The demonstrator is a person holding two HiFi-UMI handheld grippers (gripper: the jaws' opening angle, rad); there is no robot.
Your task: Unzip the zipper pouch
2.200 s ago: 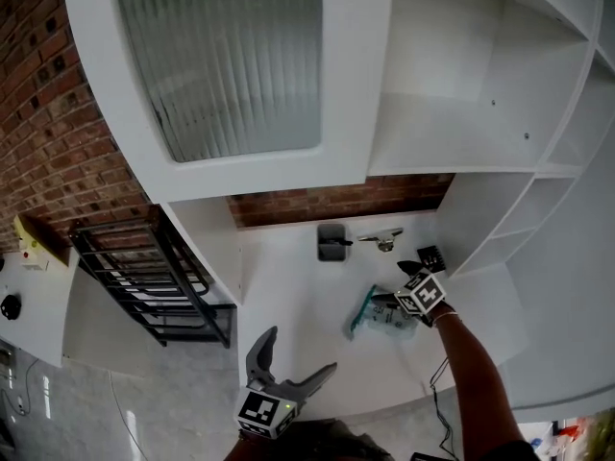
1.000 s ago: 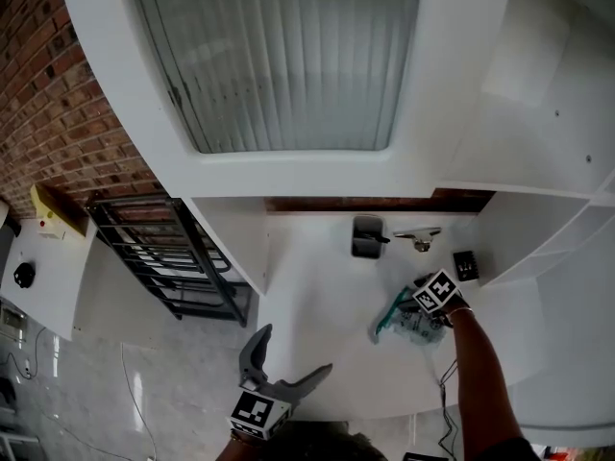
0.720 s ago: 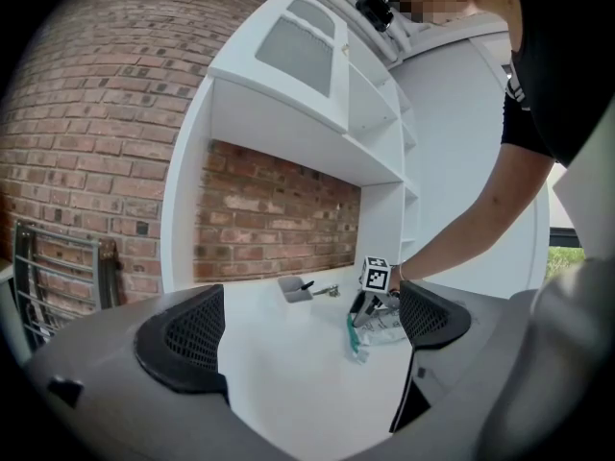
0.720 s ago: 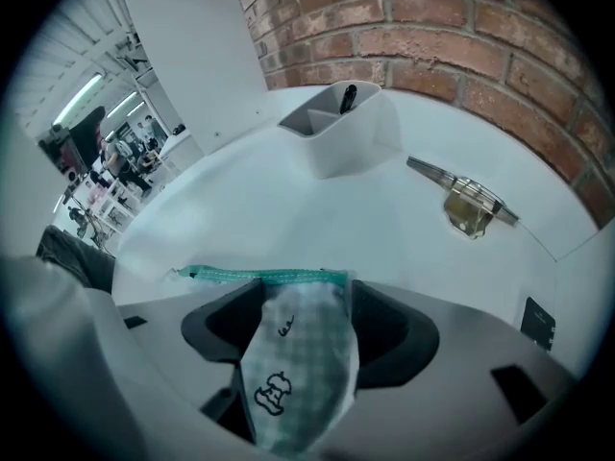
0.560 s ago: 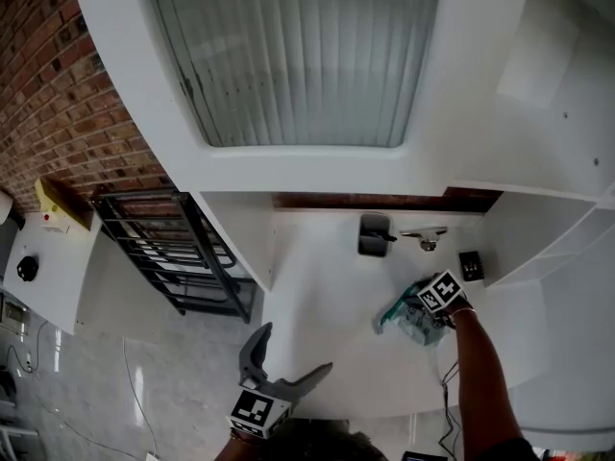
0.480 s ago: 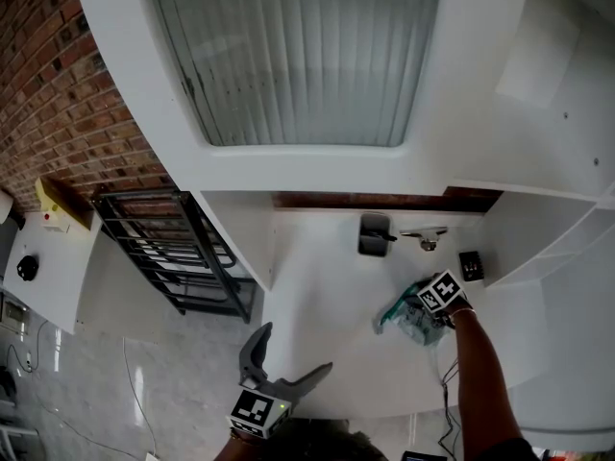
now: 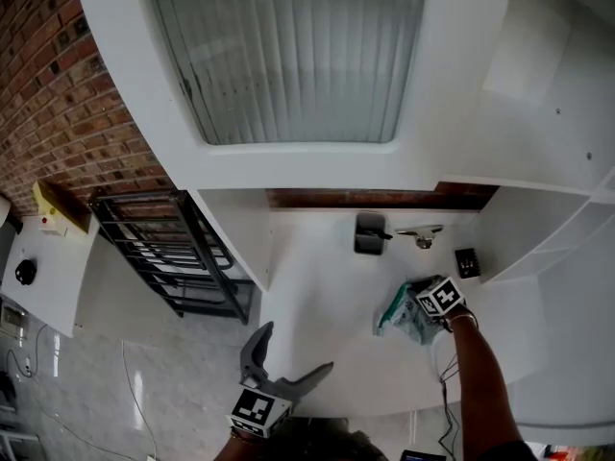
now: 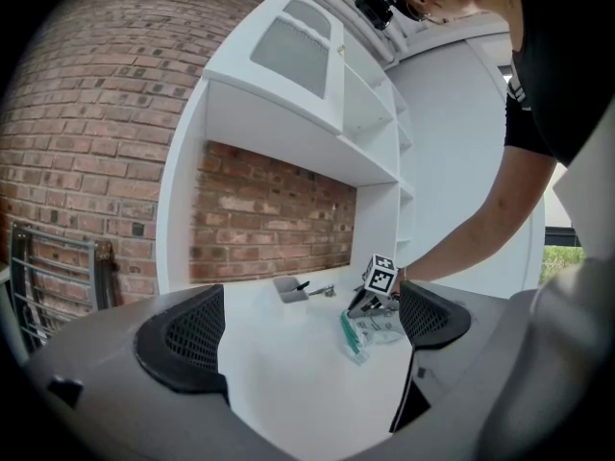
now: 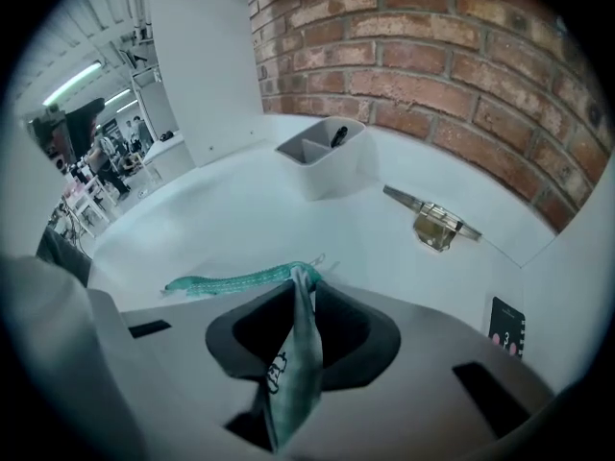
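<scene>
Right gripper (image 9: 303, 301) is closing, pinching the pouch (image 9: 293, 373) end near the desk's (image 7: 317, 296) right edge. Left gripper (image 7: 298, 349) hangs open off the front edge. Best bring it to the zipper (image 9: 240, 279) while right anchors.

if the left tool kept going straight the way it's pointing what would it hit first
Only bare tabletop lies just ahead. Beyond it, probably the zipper pouch, slightly right of its line, though depth is unclear.

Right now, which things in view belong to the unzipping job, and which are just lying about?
In the job: zipper pouch; right gripper, jaws closing on its edge; left gripper, open, empty.
Lying about: pen tray; metal clip; black card; black rack.
</scene>
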